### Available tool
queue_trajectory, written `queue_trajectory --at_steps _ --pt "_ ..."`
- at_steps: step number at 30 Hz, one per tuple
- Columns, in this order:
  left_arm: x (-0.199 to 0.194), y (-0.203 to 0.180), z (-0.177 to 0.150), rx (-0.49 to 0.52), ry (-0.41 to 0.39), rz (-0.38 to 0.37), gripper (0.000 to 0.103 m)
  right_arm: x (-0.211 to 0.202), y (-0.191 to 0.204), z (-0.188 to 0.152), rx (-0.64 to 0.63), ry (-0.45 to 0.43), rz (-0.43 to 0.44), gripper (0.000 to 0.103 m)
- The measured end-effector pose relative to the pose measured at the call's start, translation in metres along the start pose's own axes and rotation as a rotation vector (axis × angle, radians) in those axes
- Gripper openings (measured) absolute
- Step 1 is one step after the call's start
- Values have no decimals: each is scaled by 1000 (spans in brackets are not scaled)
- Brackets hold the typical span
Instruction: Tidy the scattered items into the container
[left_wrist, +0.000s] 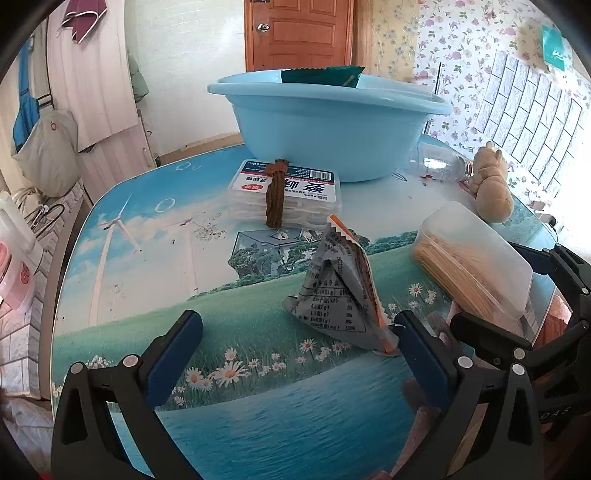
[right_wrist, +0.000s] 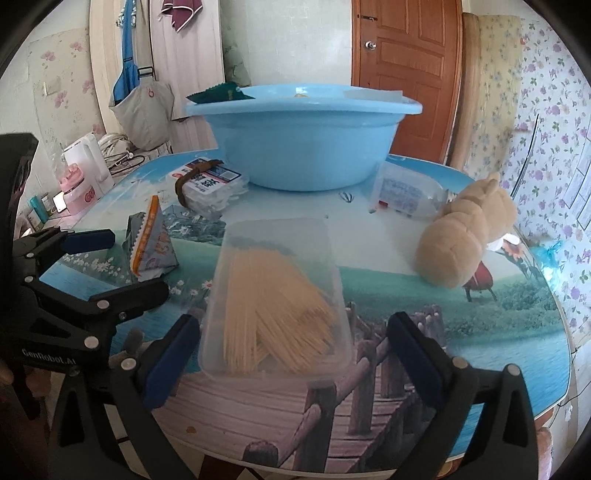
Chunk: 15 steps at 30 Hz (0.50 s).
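Observation:
A light blue basin (left_wrist: 328, 125) stands at the back of the table; it also shows in the right wrist view (right_wrist: 303, 133), with a green packet (left_wrist: 321, 75) sticking out. My left gripper (left_wrist: 295, 332) is open, its jaws either side of a grey and orange snack packet (left_wrist: 340, 291). My right gripper (right_wrist: 291, 334) is open around the near end of a clear box of toothpicks (right_wrist: 277, 295). A floss-pick box (left_wrist: 288, 192) with a brown rope (left_wrist: 276, 195) on it lies before the basin. A plastic bottle (right_wrist: 406, 192) and a beige plush toy (right_wrist: 465, 236) lie at the right.
The picture-printed table (right_wrist: 369, 387) ends close below my grippers. A white kettle (right_wrist: 88, 162) and a pink jar (right_wrist: 79, 192) stand on a side surface at the left. A wooden door (right_wrist: 406, 74) is behind the basin.

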<state>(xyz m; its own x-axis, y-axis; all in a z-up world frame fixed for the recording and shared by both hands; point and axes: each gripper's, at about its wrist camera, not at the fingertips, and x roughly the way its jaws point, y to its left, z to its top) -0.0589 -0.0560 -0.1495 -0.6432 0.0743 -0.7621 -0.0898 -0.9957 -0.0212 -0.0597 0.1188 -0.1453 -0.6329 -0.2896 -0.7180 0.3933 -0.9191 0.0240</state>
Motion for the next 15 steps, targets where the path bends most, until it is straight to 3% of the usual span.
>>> queue_trajectory --at_steps 13,15 --pt "-2 0 0 16 20 -15 103 -3 0 -3 -10 -6 -4 103" --pt "-2 -1 -1 19 23 -17 103 -6 1 -5 -15 -7 4 98"
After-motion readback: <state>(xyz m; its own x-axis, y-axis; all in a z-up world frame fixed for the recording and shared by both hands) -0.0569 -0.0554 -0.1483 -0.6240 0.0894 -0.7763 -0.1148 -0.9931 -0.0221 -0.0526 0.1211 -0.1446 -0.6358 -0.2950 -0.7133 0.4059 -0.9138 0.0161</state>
